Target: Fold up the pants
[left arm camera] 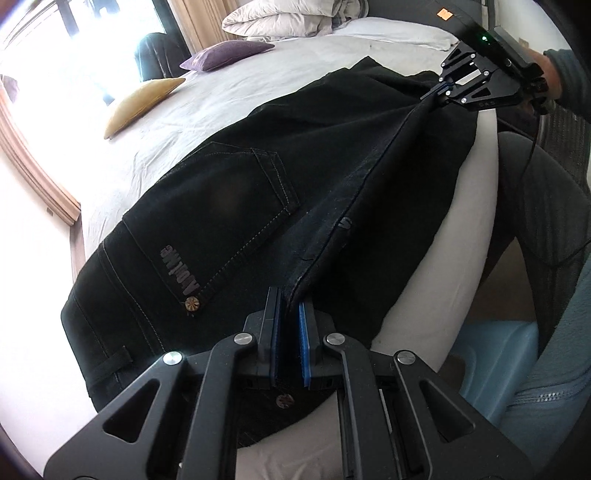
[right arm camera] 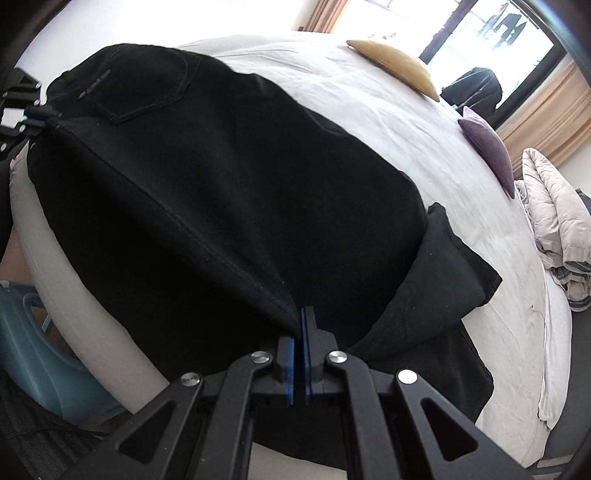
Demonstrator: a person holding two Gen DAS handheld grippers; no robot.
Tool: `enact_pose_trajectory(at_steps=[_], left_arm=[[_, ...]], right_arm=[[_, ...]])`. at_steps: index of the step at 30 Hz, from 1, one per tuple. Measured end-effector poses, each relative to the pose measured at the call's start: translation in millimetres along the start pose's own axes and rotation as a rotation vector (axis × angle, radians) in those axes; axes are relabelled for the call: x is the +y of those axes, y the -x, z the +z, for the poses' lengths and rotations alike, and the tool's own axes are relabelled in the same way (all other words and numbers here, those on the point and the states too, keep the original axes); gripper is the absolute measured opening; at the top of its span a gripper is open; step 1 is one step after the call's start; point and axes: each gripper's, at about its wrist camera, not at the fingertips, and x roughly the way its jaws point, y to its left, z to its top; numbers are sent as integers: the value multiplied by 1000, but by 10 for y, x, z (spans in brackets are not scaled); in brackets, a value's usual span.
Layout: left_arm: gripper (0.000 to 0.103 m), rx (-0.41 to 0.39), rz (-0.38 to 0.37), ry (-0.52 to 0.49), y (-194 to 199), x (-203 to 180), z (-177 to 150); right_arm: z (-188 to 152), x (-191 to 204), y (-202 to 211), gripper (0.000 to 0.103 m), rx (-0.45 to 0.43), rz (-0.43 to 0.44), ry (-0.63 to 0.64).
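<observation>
Left gripper [left arm camera: 290, 314], black w/ blue pads, is nearest in the left wrist view: jaws clenched on the folded edge of the black denim pants [left arm camera: 229, 199], fabric pinched between the pads near the waistband end. Just beside it, on the pants: a back pocket w/ pale stitching, a grey printed logo and a brass rivet.

From that grip the pinched edge runs taut as a raised ridge across to the right gripper [left arm camera: 437, 92], further off at upper right in the same view, held by a person's hand in a grey sleeve [left arm camera: 565, 74]. Its jaws are also clamped on the pants edge; right wrist view shows it close up [right arm camera: 300, 325], pads nearly together w/ dark fabric caught between. Left gripper shows small at the far left of that view [right arm camera: 37, 114].

Pants lie spread on the near edge of a bed w/ white sheet [left arm camera: 229, 92], part draping over the mattress side. A second black cloth [right arm camera: 454, 266] sticks out from under the pants, right side of right wrist view.

Further back on the sheet: a mustard-yellow cushion [left arm camera: 142, 105], then a purple cushion [left arm camera: 229, 55], then a bunched pale grey duvet [left arm camera: 295, 18]. Beyond: window w/ tan curtains [right arm camera: 554, 114].
</observation>
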Motion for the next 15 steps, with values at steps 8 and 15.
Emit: enact_pose_trajectory(at_steps=[8, 15], left_arm=[[7, -19, -23, -12, 64, 22, 34], [8, 10, -54, -14, -32, 97, -54]], right_arm=[[-108, 42, 16, 4, 18, -15, -11], [-279, 137, -13, 5, 35, 0, -36]])
